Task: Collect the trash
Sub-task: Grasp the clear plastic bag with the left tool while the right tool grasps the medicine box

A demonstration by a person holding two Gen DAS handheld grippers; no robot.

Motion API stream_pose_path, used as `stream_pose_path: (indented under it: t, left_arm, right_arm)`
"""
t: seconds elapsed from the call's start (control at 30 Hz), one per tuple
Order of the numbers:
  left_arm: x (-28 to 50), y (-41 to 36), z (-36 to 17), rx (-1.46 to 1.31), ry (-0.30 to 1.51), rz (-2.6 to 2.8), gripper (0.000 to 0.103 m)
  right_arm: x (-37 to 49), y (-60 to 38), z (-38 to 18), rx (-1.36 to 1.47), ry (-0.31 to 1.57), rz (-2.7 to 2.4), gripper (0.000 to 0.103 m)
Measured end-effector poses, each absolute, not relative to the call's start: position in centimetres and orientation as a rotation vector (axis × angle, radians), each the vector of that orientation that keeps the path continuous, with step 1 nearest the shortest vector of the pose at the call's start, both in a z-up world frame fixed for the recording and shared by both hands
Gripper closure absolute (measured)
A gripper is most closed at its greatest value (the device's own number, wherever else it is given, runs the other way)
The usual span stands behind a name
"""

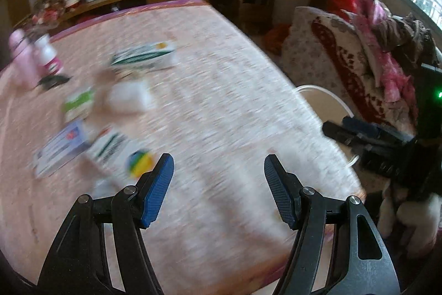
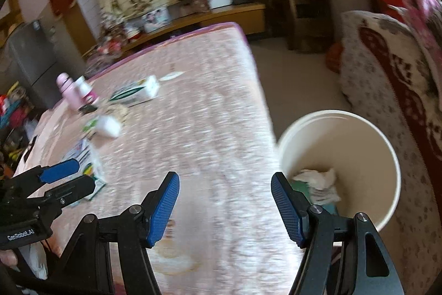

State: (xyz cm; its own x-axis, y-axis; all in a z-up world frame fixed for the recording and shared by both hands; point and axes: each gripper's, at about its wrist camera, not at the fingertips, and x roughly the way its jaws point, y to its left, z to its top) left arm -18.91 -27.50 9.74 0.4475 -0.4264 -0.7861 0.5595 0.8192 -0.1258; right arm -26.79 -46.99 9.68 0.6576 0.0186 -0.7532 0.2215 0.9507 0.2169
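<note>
- Both views are motion-blurred; I judge a grab aimed now could miss the cartons.
- Left tongs (image 1: 218, 176) and right tongs (image 2: 225, 194): released, nothing between the jaws.
- Trash: boxes (image 1: 143, 57) and a wad lie on the bed (image 1: 221, 101), 10 o'clock of the left tongs.
- Bucket (image 2: 386, 156), 2 o'clock of the right tongs, holds crumpled paper (image 2: 317, 179).

- Pink mottled cloth bed cover (image 2: 210, 107) w/ purple edge
- Round cream plastic bucket (image 2: 386, 156) beside the cover, white crumpled paper (image 2: 317, 179) inside
- Pale pink bottle (image 2: 67, 90) on the cover's far side
- White-green carton box (image 2: 138, 91) near that bottle
- Cream-and-dark-red floral blanket (image 2: 392, 79) beyond the bucket
- Blue ribbed pads (image 2: 163, 209) on black fingers
</note>
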Motion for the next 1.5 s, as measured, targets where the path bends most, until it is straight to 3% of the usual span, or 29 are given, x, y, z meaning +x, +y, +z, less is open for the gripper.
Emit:
stream_pose_path:
  t: [0.33, 0.67, 0.73, 0.77, 0.8, 1.0, 1.1, 1.37, 1.4, 1.47, 1.5]
  left_arm:
    - [-17.9, -18.0, 6.8, 0.125, 0.977, -0.441, 0.036]
    - [-15.1, -17.1, 4.0, 0.084, 1.023, -0.431, 0.037]
    - [-14.8, -16.7, 3.7, 0.065, 1.033, -0.439, 0.056]
    - [-14.7, -16.4, 3.7, 0.055, 1.045, -0.441, 0.075]
    - [-14.6, -16.1, 3.7, 0.045, 1.057, -0.439, 0.077]
    - [-14.7, -13.6, 5.2, 0.018, 1.019, -0.401, 0.079]
    - [-14.5, -12.8, 5.6, 0.02, 1.013, -0.375, 0.079]
    - [-14.3, -11.2, 5.8, 0.007, 0.997, -0.33, 0.079]
    - [-14.4, -11.2, 5.8, 0.008, 0.996, -0.328, 0.079]
    - [-14.3, -11.3, 5.8, 0.014, 0.989, -0.324, 0.079]
    - [-14.3, -11.4, 5.8, 0.017, 0.985, -0.322, 0.079]
  right_arm:
    - [-24.2, -40.8, 9.1, 0.282, 0.882, 0.041, 0.036]
    - [-22.9, -37.6, 8.4, 0.261, 0.923, 0.102, 0.035]
    - [-22.7, -37.2, 8.4, 0.263, 0.924, 0.113, 0.035]
    - [-22.6, -36.9, 8.4, 0.263, 0.926, 0.123, 0.035]
    - [-22.4, -36.6, 8.4, 0.26, 0.928, 0.135, 0.035]
    - [-20.4, -33.0, 8.1, 0.217, 0.937, 0.233, 0.035]
    - [-18.7, -30.6, 7.9, 0.183, 0.945, 0.29, 0.028]
    - [-14.0, -25.1, 5.4, 0.008, 1.031, 0.311, 0.027]
    - [-13.6, -24.8, 4.9, -0.005, 1.045, 0.305, 0.028]
    - [-13.5, -24.8, 4.4, -0.012, 1.05, 0.286, 0.044]
    - [-13.6, -24.9, 4.3, -0.003, 1.049, 0.284, 0.045]
